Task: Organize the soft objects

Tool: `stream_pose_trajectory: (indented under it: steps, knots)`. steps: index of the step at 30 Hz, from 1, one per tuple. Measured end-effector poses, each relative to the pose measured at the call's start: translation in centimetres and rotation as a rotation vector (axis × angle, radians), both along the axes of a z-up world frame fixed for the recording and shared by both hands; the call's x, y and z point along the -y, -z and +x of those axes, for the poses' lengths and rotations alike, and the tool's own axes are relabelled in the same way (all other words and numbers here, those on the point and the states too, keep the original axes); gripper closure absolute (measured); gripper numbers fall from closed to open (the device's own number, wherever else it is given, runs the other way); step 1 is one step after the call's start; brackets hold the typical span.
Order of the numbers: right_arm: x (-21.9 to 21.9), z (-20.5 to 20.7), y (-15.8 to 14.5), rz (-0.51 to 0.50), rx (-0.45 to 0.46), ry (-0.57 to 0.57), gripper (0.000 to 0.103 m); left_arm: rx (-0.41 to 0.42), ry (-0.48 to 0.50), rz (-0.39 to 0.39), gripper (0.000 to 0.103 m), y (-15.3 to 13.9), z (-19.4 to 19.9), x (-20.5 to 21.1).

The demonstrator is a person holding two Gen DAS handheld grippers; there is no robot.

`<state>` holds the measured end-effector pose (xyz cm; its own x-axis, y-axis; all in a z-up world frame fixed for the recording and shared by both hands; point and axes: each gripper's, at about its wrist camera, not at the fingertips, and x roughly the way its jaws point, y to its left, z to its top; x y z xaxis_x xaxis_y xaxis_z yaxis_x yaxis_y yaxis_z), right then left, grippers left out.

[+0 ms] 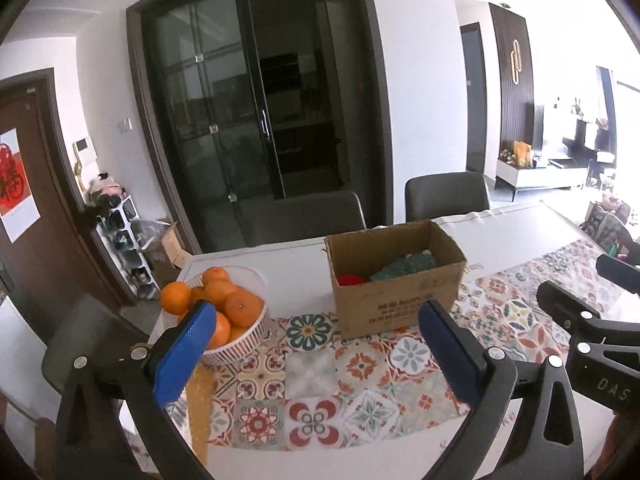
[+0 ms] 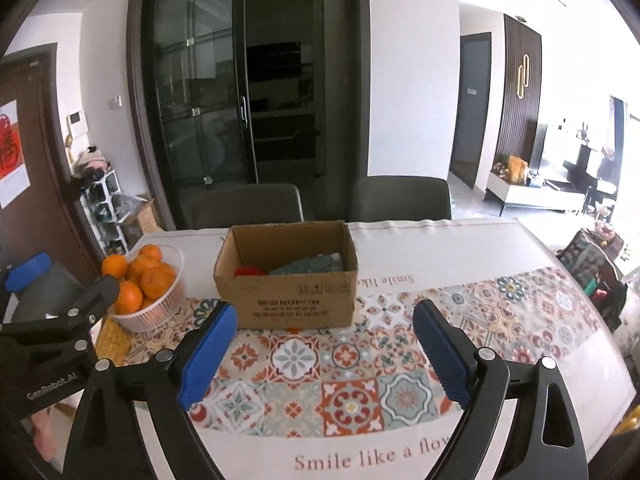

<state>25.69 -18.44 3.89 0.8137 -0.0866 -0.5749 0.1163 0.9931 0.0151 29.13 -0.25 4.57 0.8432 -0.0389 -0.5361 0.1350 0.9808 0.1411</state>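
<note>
An open cardboard box (image 1: 396, 292) (image 2: 286, 280) stands on the patterned tablecloth. Inside it lie a red soft thing (image 1: 351, 279) (image 2: 249, 271) and a teal knitted cloth (image 1: 404, 266) (image 2: 306, 265). My left gripper (image 1: 316, 320) is open, its blue pads wide apart over the cloth short of the box, with nothing between them. My right gripper (image 2: 324, 324) is open too, held in front of the box with nothing between its pads. Each gripper shows at the edge of the other's view.
A white basket (image 1: 244, 344) (image 2: 160, 308) heaped with oranges stands left of the box. Two dark chairs (image 2: 400, 200) stand behind the table. A shoe rack (image 1: 128, 248) and a dark door are at the left, and bags lie by the table's right end.
</note>
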Motion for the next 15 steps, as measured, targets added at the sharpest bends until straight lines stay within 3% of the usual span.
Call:
stream_pose_trajectory:
  steps: [15]
  knots:
    - [-0.5, -11.5, -1.8, -0.026, 0.08, -0.055, 0.012, 0.067, 0.01, -0.052, 0.0, -0.7, -12.4, -0.8]
